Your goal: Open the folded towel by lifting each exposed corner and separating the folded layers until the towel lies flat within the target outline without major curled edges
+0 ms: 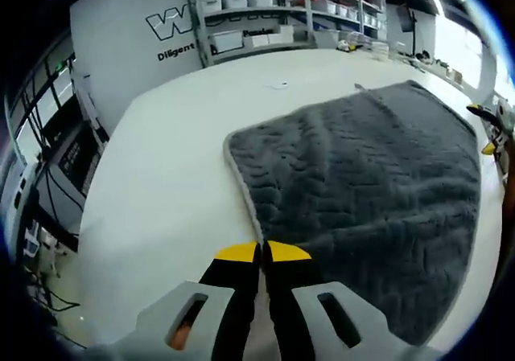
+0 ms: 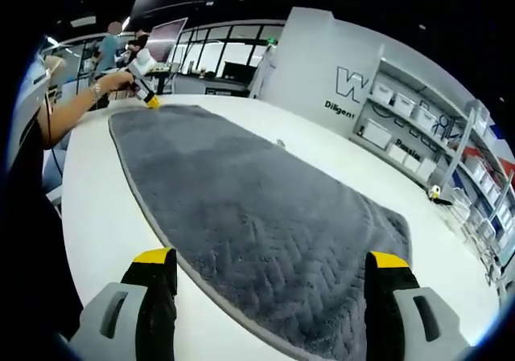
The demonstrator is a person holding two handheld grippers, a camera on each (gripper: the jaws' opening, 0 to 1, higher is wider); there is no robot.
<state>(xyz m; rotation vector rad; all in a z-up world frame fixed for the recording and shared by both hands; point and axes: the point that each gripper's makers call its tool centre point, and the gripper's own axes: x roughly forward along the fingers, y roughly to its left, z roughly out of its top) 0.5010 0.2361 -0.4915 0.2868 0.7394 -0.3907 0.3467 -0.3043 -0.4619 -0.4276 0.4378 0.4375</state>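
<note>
the dark grey towel (image 1: 378, 192) is thick plush cloth, its matt pile pressed into a wavy herringbone relief, with a paler stitched hem. the white tabletop (image 1: 169, 176) beneath looks smooth with a faint sheen. the gripper bodies look like matt grey plastic.

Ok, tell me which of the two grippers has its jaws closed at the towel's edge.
The left gripper: its yellow-tipped jaws meet at the grey towel's pale edge. The right gripper has its jaws spread wide apart over the towel.
</note>
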